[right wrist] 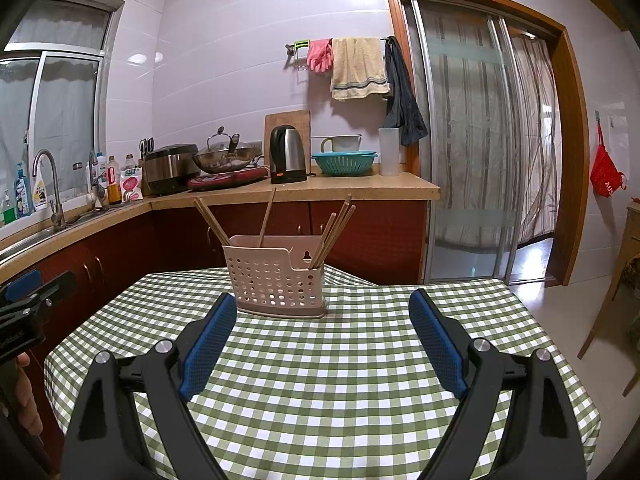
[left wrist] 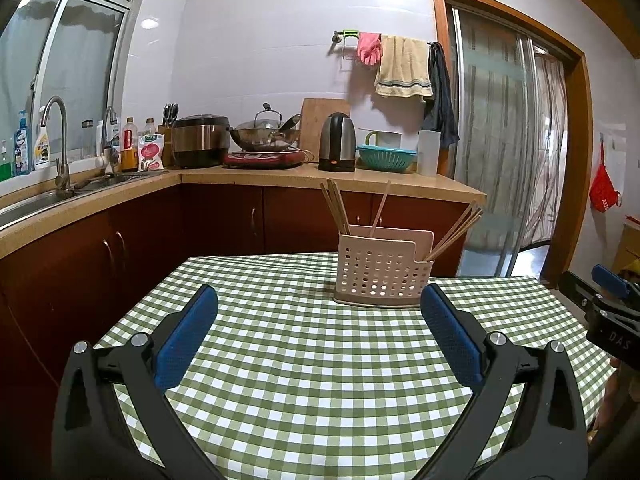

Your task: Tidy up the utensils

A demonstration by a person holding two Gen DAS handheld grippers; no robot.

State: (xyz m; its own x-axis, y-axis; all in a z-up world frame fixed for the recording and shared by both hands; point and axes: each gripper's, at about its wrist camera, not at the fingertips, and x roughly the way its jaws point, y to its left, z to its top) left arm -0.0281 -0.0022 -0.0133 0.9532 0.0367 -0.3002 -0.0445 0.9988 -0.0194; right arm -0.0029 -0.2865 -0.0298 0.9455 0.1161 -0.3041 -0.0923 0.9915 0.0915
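- Two tongs hang low over the checked tablecloth [left wrist: 320, 380], both spread wide and gripping nothing: the left gripper [left wrist: 319, 303] and the right gripper [right wrist: 322, 307].
- Past the fingertips, at twelve o'clock, the pink holder [left wrist: 382, 276] stands upright mid-table, the chopsticks [left wrist: 338, 208] already inside, fanned toward eleven, twelve and two o'clock.
- Risk, as I judge it: the holder looks light and perforated; pulling a leaning stick sideways could tip it or drag the cloth.
- Farther, the counter [right wrist: 352, 189] carries a kettle [right wrist: 287, 154].
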